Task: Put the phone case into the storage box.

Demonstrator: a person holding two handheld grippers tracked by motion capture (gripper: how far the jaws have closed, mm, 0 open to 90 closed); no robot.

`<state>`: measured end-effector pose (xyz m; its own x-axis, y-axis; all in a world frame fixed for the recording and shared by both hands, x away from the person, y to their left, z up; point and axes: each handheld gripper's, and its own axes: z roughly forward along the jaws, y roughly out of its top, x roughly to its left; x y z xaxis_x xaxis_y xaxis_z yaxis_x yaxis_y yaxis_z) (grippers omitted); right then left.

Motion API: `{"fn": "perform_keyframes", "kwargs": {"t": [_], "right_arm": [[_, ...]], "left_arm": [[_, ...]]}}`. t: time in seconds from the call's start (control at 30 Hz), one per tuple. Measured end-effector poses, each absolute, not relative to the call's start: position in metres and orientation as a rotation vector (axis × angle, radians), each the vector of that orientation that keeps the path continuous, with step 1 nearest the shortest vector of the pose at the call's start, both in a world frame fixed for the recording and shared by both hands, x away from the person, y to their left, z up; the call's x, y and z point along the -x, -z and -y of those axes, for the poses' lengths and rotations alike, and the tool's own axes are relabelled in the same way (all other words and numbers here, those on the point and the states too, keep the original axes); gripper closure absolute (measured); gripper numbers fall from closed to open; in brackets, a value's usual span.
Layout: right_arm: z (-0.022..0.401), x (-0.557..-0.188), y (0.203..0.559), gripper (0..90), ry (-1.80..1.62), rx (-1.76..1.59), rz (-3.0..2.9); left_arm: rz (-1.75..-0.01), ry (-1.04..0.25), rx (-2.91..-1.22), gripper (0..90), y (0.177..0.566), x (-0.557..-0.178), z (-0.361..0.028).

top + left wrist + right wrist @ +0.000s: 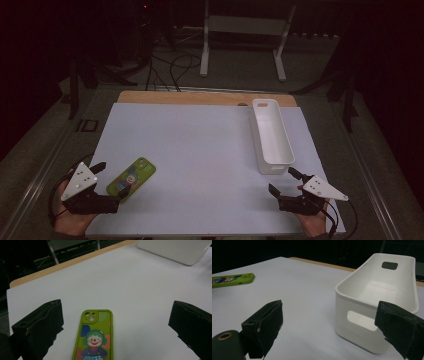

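Note:
A phone in a green case with a clown picture (131,179) lies flat on the white sheet near the front left. My left gripper (106,185) stands open just left of it, and in the left gripper view the phone (93,337) lies between the spread jaws of that gripper (117,310), touching neither. A long white bin (274,167) with handle cut-outs stands empty at the right. My right gripper (284,181) is open just in front of the bin's near end. The right gripper view has the bin (352,322) close ahead of the open gripper (330,308), with the phone (232,279) far left.
The white sheet (200,150) covers a wooden table whose bare strip (190,97) runs along the far edge. Beyond it stand a white frame (240,35) and cables on a dark floor. A person's hands hold both grippers at the front edge.

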<state>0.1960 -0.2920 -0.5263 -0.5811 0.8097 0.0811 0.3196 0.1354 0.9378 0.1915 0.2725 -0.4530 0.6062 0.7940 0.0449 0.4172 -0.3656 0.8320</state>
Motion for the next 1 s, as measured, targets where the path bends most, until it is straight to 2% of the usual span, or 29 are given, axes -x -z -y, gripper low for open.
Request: {"fn": "perform_keyframes", "kwargs": {"t": [1.0], "right_arm": [[0.291, -0.197, 0.527, 7.9, -1.447, -1.079, -1.981]], "left_arm": [[-0.958, -0.538, -2.096, 0.0, 0.457, -0.213, -0.275]]}}
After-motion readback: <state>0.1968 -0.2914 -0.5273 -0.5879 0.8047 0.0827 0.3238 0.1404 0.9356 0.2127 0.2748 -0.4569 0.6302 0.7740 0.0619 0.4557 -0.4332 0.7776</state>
